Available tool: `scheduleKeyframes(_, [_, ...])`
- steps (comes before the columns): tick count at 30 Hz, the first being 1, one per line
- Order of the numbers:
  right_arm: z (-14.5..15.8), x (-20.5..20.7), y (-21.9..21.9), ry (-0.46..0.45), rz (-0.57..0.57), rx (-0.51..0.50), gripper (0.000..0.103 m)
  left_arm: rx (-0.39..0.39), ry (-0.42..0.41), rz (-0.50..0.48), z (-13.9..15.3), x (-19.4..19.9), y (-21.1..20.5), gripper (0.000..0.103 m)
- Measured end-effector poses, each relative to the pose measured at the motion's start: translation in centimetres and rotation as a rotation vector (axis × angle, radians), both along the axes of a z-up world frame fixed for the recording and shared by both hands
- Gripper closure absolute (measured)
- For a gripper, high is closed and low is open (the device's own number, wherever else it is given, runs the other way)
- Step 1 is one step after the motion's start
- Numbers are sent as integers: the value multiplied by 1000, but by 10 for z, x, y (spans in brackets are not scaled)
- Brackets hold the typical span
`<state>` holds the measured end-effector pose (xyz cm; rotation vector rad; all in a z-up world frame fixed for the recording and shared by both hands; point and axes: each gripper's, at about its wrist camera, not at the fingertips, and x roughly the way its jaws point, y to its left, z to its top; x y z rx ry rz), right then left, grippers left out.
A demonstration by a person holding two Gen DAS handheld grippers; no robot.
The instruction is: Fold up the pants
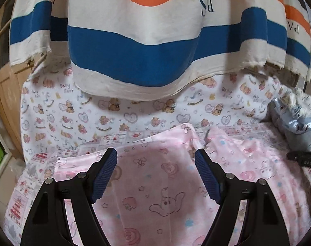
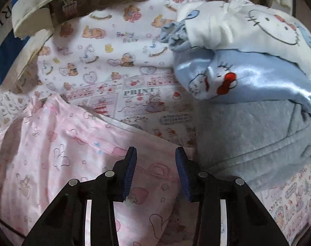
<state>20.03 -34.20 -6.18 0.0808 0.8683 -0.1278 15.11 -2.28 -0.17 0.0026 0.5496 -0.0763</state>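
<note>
You had both grippers, left gripper (image 1: 156,160) spread wide and right gripper (image 2: 156,157) half spread, empty above the pink pants (image 1: 155,184) lying rumpled across the frame's lower half, so folding looked barely started.

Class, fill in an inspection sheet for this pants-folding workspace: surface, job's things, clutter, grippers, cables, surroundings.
Surface: printed sheet over the bed.
Job's things: pink pants spread out, rumpled.
Clutter: blue satin garment, white cat-print garment and grey garment piled at right.
Grippers: left gripper jaws wide open over pants; right gripper jaws part open, nothing gripped.
Cables: nothing seen.
Surroundings: striped cloth hanging behind; wooden door.
</note>
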Motion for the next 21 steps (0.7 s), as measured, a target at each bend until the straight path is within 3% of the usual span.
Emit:
scheduleKeyframes(4, [2,-6,-3,-6,3,12,62,70,-28,19,-4,-3,-7,26])
scheduleKeyframes(6, [-5,-1,-2,34,17,-1,62,79,-23,12,-5,-3,-9,26])
scheduleKeyframes(8, [-2,0,3,10,23,-40,65,68,-22,10,-5,-3,-9,26])
scheduleKeyframes(9, [-2,0,4,4,31,-39,68,64,-21,5,-5,-4,-9,26])
scheduleKeyframes(11, [-2,-1,3,-3,45,-17,98,68,-22,5,-5,-4,-9,26])
scheduleKeyframes(21, [22,-19,-5,-101,-60,-80,102,51,-5,29,-7,-1,-4,26])
